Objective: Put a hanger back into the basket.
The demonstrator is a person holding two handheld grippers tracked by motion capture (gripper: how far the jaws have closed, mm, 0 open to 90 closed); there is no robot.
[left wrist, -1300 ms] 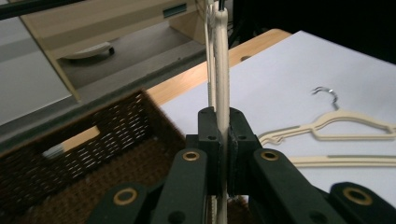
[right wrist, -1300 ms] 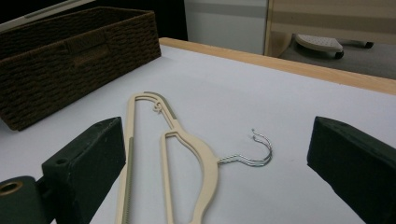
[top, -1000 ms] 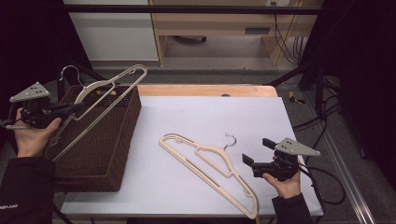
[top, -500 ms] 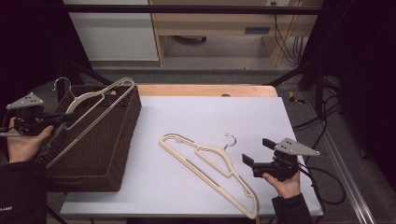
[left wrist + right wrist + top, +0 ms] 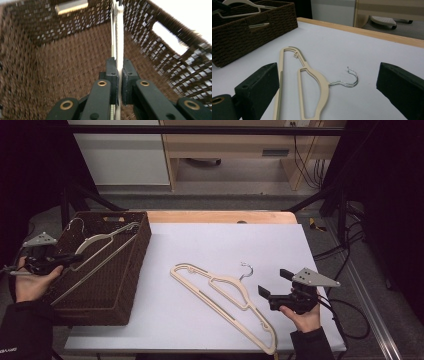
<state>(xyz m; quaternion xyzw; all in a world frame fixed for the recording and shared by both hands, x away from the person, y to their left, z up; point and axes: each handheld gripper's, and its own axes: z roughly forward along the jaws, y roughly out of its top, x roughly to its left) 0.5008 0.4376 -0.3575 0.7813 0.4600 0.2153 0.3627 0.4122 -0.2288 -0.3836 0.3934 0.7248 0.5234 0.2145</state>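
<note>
**One hanger in the basket, one on the open table**

At the left of the high view, our left gripper (image 5: 75,258) is clamped on a cream hanger (image 5: 102,251), which lies tilted inside the brown wicker basket (image 5: 131,307). In the left gripper view the two black jaws press on the hanger's thin edge, and the hanger runs straight up the frame toward the far wall of the basket. Woven walls close in on both sides there, with a handle slot in the wall at the upper right, so room to either side is tight.

The basket sits at the left edge of the white table (image 5: 210,245), its right wall bordering the bare surface. A second cream hanger (image 5: 225,297) lies flat below the centre of the frame, well apart from the basket, its metal hook pointing to the upper right and its long bar running toward the table's front edge at the lower right.

Our right gripper (image 5: 274,286) hovers just right of that hanger, jaws spread wide with nothing between them. Open table stretches above it to the wooden strip at the far edge.
</note>
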